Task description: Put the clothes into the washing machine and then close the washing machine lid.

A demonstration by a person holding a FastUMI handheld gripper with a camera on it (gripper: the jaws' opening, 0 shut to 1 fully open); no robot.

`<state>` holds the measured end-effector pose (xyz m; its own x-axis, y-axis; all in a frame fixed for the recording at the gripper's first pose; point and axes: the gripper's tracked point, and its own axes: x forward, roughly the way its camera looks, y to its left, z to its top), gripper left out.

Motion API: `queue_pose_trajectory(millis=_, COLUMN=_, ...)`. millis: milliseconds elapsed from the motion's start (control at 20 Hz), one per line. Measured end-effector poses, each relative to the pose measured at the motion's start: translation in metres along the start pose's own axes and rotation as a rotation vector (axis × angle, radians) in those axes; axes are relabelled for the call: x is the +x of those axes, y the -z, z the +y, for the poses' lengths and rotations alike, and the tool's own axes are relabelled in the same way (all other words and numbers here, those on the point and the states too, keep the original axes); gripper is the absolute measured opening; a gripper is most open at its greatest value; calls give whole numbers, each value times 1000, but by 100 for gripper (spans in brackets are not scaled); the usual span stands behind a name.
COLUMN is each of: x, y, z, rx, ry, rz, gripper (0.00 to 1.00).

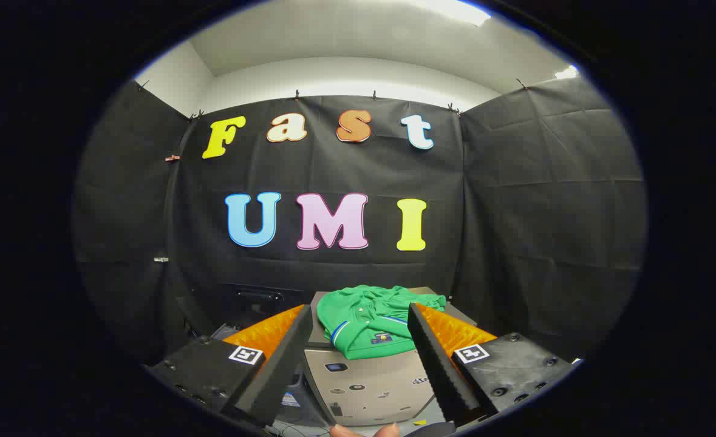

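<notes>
A crumpled green shirt (370, 321) with a blue-and-white trimmed collar lies on top of the grey washing machine (370, 382), whose front panel faces me. My gripper (361, 315) is open, its two fingers spread wide with the shirt seen between and just beyond them. Nothing is held between the fingers. The left finger (282, 358) and the right finger (433, 358) frame the machine's front. The machine's lid is hidden under the shirt.
Black cloth walls close in the booth behind and at both sides. A dark box-like object (254, 300) sits low to the left of the machine. A person's fingertips (364, 431) show just below the gripper.
</notes>
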<state>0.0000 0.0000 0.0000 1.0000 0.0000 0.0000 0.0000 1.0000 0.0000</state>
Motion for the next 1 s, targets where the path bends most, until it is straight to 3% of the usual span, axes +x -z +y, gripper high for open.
queue_pose_trajectory(millis=1000, x=-18, y=-13, z=3, rx=27, ry=-12, rz=-34, gripper=98)
